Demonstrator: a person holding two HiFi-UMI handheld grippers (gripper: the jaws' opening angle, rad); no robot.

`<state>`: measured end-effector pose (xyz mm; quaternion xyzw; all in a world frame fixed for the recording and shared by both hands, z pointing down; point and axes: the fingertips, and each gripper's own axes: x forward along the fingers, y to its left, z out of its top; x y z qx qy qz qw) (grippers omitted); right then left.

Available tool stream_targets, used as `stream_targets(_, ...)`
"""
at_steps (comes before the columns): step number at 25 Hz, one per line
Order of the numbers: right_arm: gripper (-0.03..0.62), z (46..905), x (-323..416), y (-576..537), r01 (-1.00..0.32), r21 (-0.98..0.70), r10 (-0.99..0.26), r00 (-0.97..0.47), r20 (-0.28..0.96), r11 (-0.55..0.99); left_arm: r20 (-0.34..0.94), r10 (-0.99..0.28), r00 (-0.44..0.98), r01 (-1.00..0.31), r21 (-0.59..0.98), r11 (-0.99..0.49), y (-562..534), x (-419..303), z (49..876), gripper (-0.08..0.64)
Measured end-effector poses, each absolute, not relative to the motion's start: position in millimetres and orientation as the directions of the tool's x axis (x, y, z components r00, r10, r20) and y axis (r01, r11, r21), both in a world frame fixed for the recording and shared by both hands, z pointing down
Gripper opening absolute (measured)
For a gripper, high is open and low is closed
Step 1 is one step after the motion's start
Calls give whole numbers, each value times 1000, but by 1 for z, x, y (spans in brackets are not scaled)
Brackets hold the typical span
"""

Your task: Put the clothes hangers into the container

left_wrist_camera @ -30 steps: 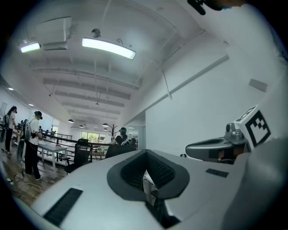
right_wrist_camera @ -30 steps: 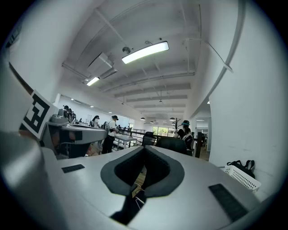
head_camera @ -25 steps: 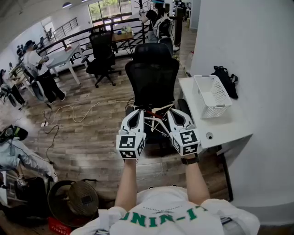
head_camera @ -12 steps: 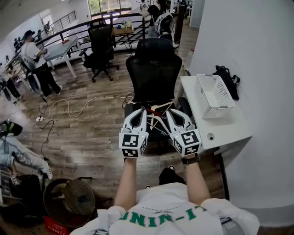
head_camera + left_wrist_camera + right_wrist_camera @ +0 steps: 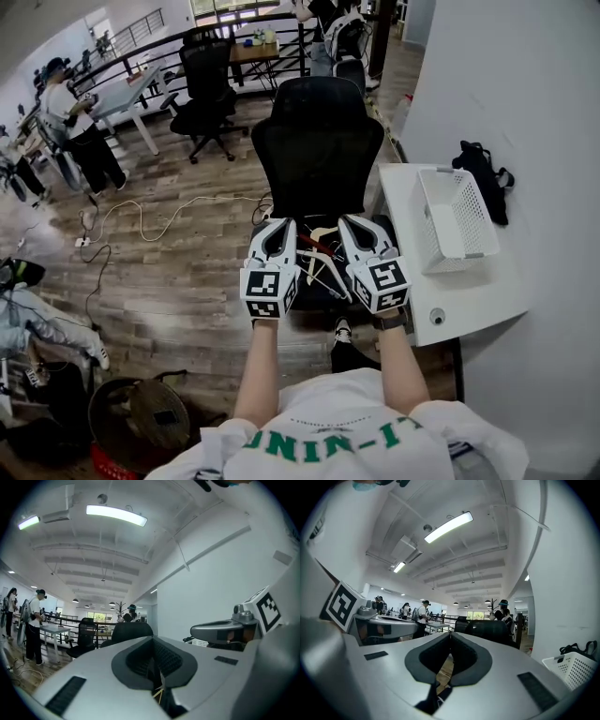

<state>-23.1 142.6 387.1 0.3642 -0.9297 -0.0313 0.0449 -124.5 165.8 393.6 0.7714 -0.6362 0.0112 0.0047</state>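
While aloft, hangers [image 5: 319, 251] between closed fingers [image 5: 286, 231]

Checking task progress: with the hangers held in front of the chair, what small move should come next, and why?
Likely carry the hangers rightward toward the white basket on the desk. The left tool and right tool are both shut on the hangers, held between them in front of the black chair, while the basket sits off to their right.
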Motion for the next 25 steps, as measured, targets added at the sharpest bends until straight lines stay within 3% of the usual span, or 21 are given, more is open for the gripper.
stream_targets(8, 20, 391, -17, -17, -628, 66, -631, -770, 92, 775, 70, -989, 127, -992, 27, -126, 13, -119, 406, 11)
stream_targets(21, 41, 541, -36, -133, -560, -23, -510, -770, 385, 828, 243, -968, 66, -996, 76, -48, -82, -148, 521, 11)
stream_targets(25, 51, 605, -59, -147, -537, 53, -482, -706, 519, 842, 288, -952, 106, -991, 107, -77, -100, -168, 563, 11)
